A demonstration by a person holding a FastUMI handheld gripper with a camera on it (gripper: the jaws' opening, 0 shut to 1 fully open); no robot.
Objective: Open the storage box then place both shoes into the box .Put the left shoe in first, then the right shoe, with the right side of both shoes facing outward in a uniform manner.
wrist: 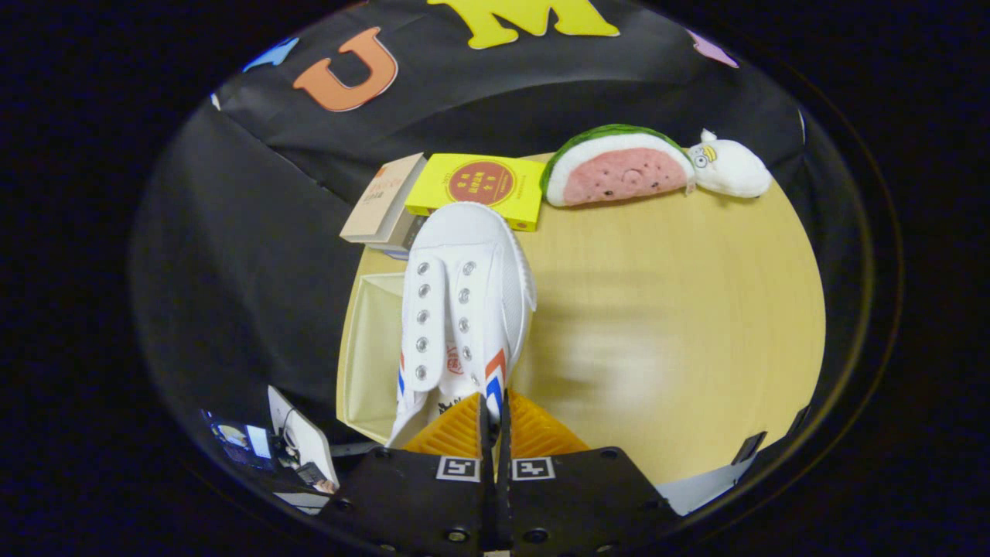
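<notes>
No legible text: yellow box (477,189) beyond the gripper (493,418) has a red round seal, characters blurred; book (384,203) cover print unreadable too.

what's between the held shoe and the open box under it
Nothing visible: the gripper is shut on the white shoe's side wall, and the shoe hangs over the open storage box, whose visible interior looks bare.

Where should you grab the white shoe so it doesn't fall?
By the thin side wall at its heel end, coming from behind, as the gripper does now: its fingers pinch the white shoe there. That edge looks thin enough to fit between them, while the rounded toe looks too wide.
</notes>
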